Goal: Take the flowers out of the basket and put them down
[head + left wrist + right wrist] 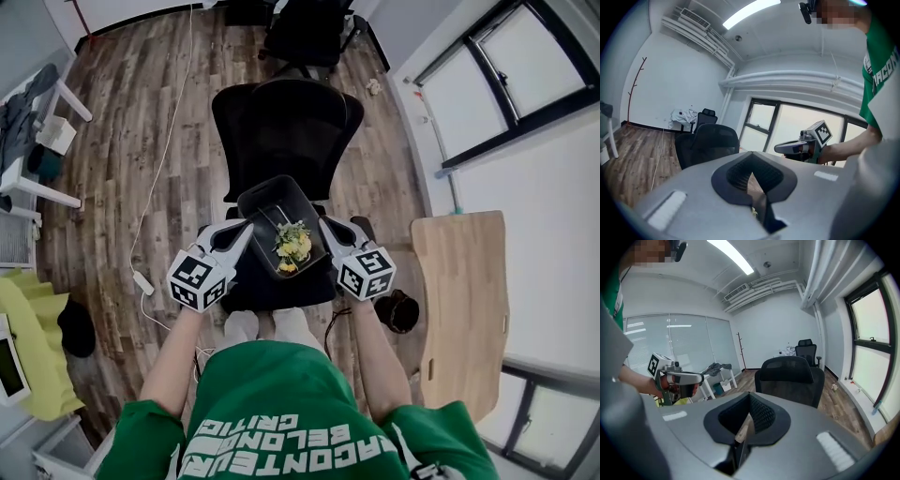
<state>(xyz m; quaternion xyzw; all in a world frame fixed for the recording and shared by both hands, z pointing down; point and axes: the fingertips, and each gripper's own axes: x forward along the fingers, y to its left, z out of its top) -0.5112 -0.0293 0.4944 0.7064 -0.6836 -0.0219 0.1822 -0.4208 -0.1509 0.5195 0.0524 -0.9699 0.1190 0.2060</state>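
Note:
A black basket (255,198) stands on the seat of a black office chair (281,122), with a bunch of yellow and white flowers (292,246) lying in its near end. My left gripper (246,230) has its tip at the basket's left rim, and my right gripper (325,225) has its tip at the right rim. In the left gripper view my left gripper (754,197) has its jaws together, with a speck of yellow in the slit. In the right gripper view my right gripper (745,434) is shut as well. Whether either one pinches the rim is hidden.
A light wooden tabletop (464,300) stands at the right under the windows. A white cable with a power strip (142,281) runs over the wood floor at the left, near a white table (37,178). A dark round object (398,309) sits by the chair. A second chair (305,28) stands behind.

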